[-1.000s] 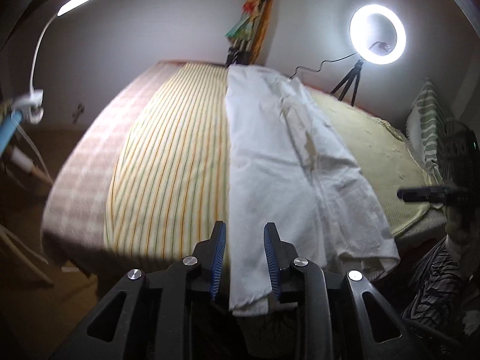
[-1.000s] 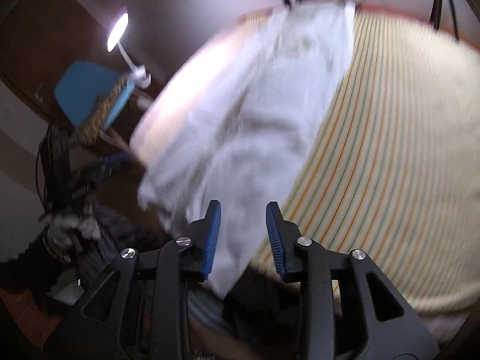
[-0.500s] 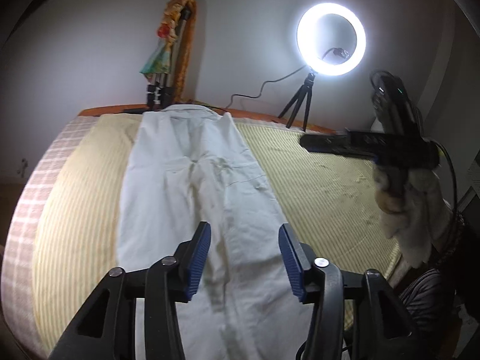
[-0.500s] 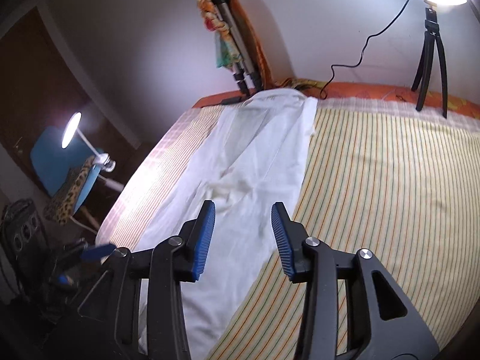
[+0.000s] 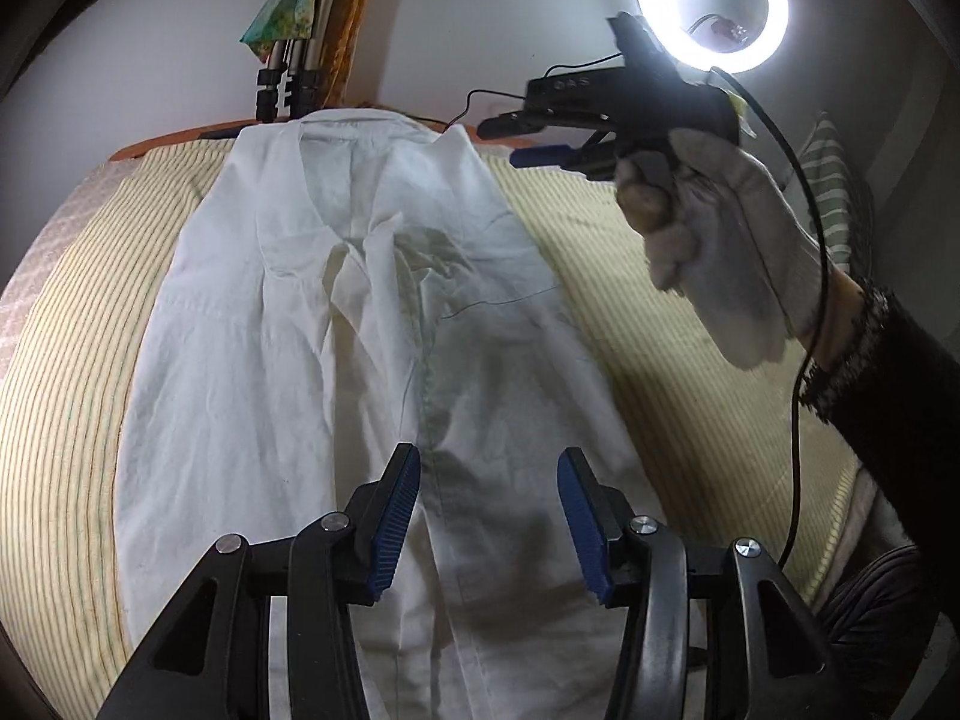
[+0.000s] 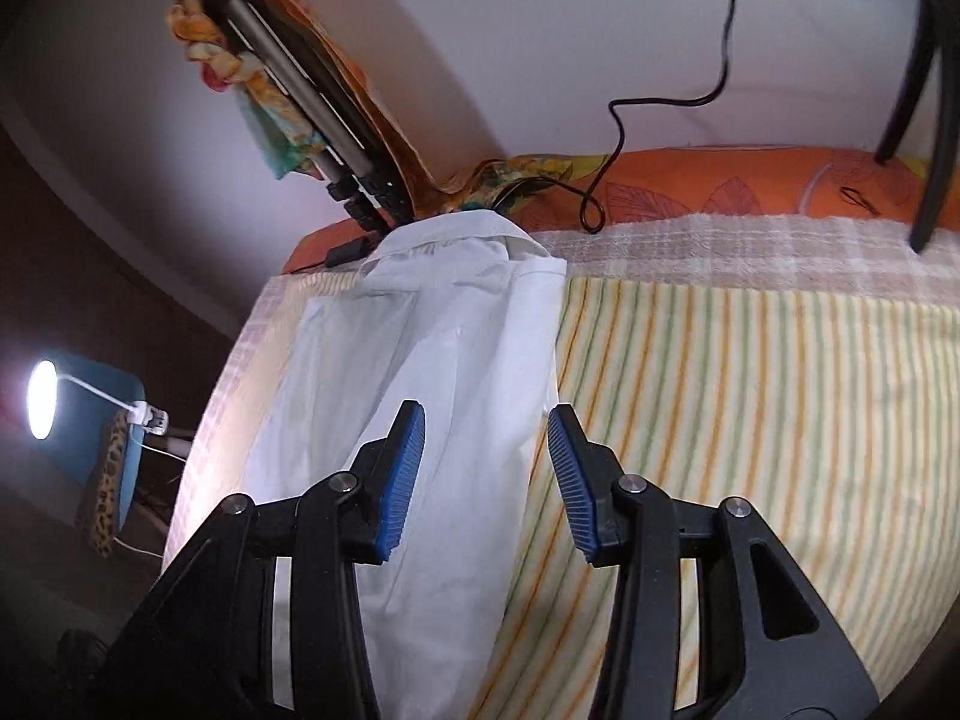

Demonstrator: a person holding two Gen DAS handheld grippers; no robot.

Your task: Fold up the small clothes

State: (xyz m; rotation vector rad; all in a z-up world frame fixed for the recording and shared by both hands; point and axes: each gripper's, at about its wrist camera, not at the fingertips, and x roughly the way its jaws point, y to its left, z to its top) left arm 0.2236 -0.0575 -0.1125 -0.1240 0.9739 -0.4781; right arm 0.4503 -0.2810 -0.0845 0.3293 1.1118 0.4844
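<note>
Since half a second ago both grippers have come lower and closer over the bed, and the right gripper has swung further in across the left wrist view, now in front of the ring light. The white shirt [image 5: 372, 360] lies lengthwise on the striped bedspread [image 5: 66, 420], its collar at the far end near the folded tripod [image 5: 288, 78] and its near end running under the left gripper [image 5: 489, 516]. The garment is folded narrow, with a crumpled patch around its middle and a seam line running down toward the camera.

The left gripper hovers above the near part of the shirt with its jaws spread wide, nothing between the blue pads [image 5: 396, 522]. The right gripper [image 5: 534, 138] shows in the left wrist view held in a white-gloved hand [image 5: 714, 228], raised above the far right side of the shirt; a black cable [image 5: 804, 324] trails down from it.

In the right wrist view the right gripper [image 6: 486, 480] also stands released, empty, its left pad [image 6: 402, 474] over the shirt's [image 6: 432, 396] right side and its right pad over the striped bedspread [image 6: 750, 420], so the shirt's right edge falls between them. An orange patterned sheet [image 6: 690, 186] borders the far end of the bed, a tripod leg [image 6: 930, 114] stands on it at the right, and a small desk lamp [image 6: 45, 399] glows at the left beside the bed.
</note>
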